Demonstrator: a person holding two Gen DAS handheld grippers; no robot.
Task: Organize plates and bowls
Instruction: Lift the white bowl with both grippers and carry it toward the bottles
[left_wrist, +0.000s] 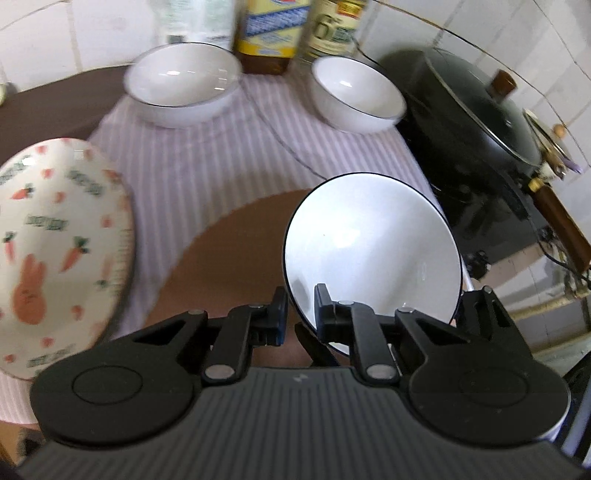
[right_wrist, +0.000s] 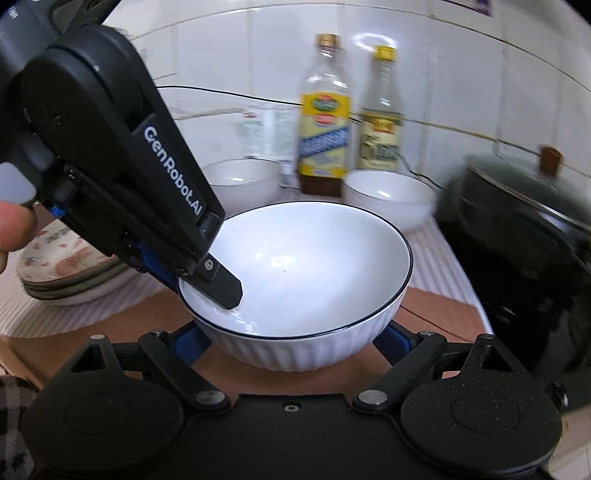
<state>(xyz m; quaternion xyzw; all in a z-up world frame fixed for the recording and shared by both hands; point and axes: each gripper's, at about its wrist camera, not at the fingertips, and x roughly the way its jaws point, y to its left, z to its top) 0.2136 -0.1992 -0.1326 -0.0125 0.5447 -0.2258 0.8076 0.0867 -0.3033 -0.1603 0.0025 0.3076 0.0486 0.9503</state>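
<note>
Left wrist view: my left claw (left_wrist: 301, 314) is clamped on the rim of the white bowl (left_wrist: 373, 254), lifted off the table (left_wrist: 207, 177). My right claw (right_wrist: 291, 339) straddles it, seemingly apart underneath. Next, I'd nest it into a far bowl (left_wrist: 183, 83).

— What covers the counter (left_wrist: 55, 107)?
— A pink-and-white striped cloth (left_wrist: 207, 170) lies across its dark brown top, with a brown mat (right_wrist: 436, 314) over the near part.
— And on the cloth?
— Two white bowls (left_wrist: 183, 83) (left_wrist: 356, 96) with thin dark rims stand well apart at the back, before three bottles (right_wrist: 325, 114) along the tiled wall. A stack of carrot-printed plates (right_wrist: 62, 266) sits on the left; a black lidded pot (right_wrist: 517, 229) stands off the cloth's right edge.
</note>
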